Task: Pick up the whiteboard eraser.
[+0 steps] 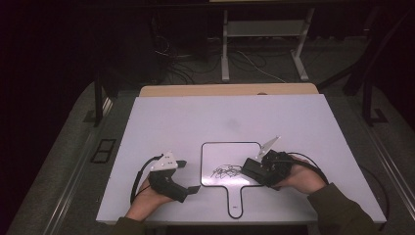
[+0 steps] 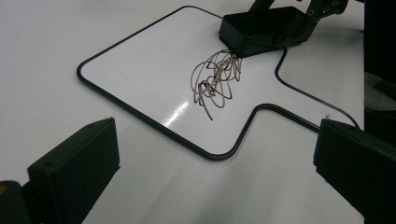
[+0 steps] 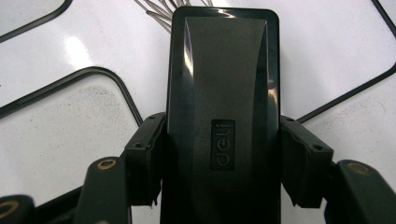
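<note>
My right gripper (image 3: 223, 154) is clamped on the eraser (image 3: 223, 116), whose front edge rests on the board (image 1: 215, 156) just beside the scribble (image 2: 217, 79); tilted, it could skip and leave streaks, and an unheld board may slide; my left gripper (image 2: 215, 186) is spread wide, empty, on the table (image 1: 161, 122) left of the board.

Counter (image 1: 195, 117) bare and open across far half and both sides. Flat paddle-shaped whiteboard (image 1: 220, 156) lies centre-near, no height to block passage. Right tool (image 1: 257, 169), clamped on black eraser (image 3: 224, 93), occupies board's right part. Left tool (image 1: 188, 176), jaws apart, sits left of board.
</note>
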The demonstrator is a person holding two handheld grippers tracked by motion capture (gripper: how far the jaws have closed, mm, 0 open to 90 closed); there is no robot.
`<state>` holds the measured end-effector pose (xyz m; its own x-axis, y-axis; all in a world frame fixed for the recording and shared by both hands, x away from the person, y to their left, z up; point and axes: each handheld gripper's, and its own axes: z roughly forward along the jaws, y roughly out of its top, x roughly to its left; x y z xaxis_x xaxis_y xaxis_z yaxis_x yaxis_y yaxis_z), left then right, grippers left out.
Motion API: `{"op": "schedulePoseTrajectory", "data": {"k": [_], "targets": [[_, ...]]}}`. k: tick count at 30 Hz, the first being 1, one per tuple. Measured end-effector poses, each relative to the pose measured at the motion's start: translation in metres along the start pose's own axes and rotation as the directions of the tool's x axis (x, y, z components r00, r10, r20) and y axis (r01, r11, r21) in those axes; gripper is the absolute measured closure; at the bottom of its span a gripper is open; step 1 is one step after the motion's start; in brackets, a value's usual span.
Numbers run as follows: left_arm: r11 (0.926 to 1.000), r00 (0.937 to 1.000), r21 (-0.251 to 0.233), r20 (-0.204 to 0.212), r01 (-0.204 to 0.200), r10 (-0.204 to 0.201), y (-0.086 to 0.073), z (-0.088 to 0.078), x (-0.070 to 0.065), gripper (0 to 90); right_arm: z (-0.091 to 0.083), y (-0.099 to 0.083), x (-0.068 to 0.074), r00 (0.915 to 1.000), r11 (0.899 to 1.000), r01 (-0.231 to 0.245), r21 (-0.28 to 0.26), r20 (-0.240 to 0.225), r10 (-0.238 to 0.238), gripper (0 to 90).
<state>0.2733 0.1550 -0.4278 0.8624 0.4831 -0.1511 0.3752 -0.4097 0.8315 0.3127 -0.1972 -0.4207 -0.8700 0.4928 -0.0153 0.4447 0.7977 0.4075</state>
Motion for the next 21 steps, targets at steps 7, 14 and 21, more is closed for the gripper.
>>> {"op": "schedulePoseTrajectory", "data": {"k": [7,14,21], "targets": [[1.0000,1.0000,0.003,0.000,-0.002,0.002,-0.0001,-0.0001,0.0001,0.0,-0.0001,0.0004,0.0011,0.9997,1.000,-0.021,0.000,-0.009,0.021,38.0],[1.0000,1.0000,0.001,0.006,0.002,-0.002,-0.0006,0.0002,0.0010,0.0,-0.0016,0.0004,-0.0013,0.9995,1.000,-0.030,0.001,-0.003,0.030,38.4],[1.0000,0.9999,-0.001,0.010,0.003,-0.003,-0.0008,0.0009,0.0024,0.0,-0.0065,0.0000,-0.0056,0.9988,0.999,-0.050,-0.008,-0.002,0.050,38.5]]}}
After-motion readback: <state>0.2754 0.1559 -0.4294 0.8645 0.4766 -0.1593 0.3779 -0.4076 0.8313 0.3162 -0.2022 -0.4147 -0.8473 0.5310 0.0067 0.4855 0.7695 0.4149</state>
